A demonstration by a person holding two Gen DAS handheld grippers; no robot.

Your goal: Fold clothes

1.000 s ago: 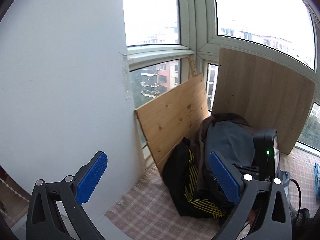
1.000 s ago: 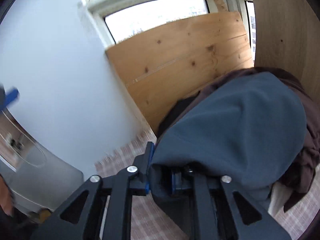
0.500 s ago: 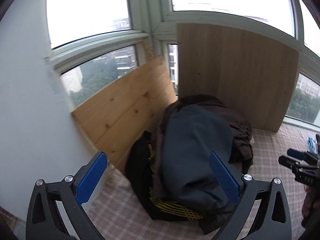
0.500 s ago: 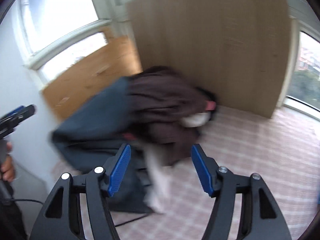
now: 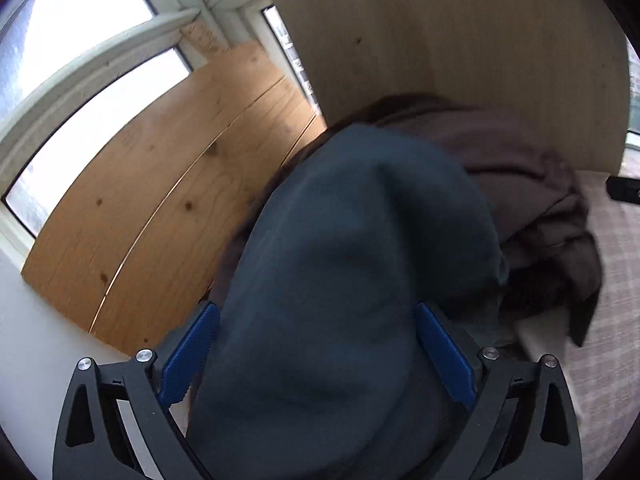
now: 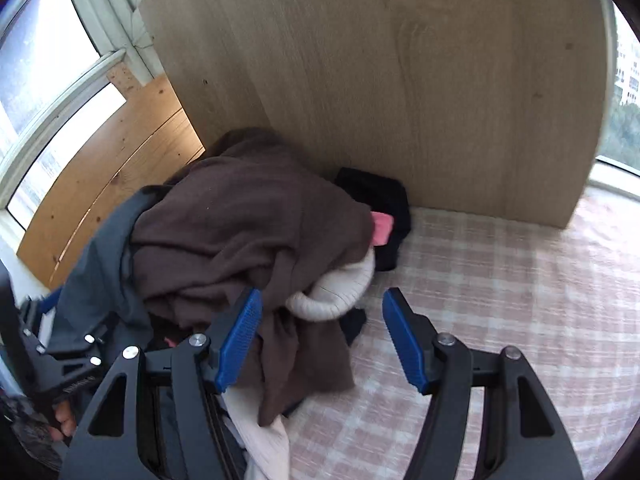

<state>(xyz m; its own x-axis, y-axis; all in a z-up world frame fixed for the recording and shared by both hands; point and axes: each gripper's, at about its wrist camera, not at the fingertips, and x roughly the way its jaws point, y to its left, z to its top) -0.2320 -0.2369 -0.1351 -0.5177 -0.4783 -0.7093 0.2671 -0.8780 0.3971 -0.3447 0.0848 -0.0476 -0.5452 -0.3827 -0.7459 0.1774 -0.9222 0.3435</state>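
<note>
A heap of clothes lies in the corner on a pink checked cloth (image 6: 500, 300). On its left is a blue-grey garment (image 5: 352, 280), which fills the space between the wide-apart fingers of my open left gripper (image 5: 318, 354). A brown garment (image 6: 248, 232) lies over the top of the heap, with a white knit piece (image 6: 340, 292) under its edge. Behind it is a black garment (image 6: 380, 196) with a pink patch (image 6: 382, 228). My right gripper (image 6: 322, 340) is open, low at the heap's right front, with the brown garment's hanging edge between its fingers.
Two wooden boards lean against the windows behind the heap: an orange pine one (image 5: 160, 200) on the left and a pale one (image 6: 400, 80) on the right. A white wall (image 5: 32, 340) stands at far left. The checked cloth stretches on to the right.
My right gripper let go of the blue-grey garment, opened and swung to the heap's right side. My left gripper moved forward from the wall side and now straddles the blue-grey garment.
</note>
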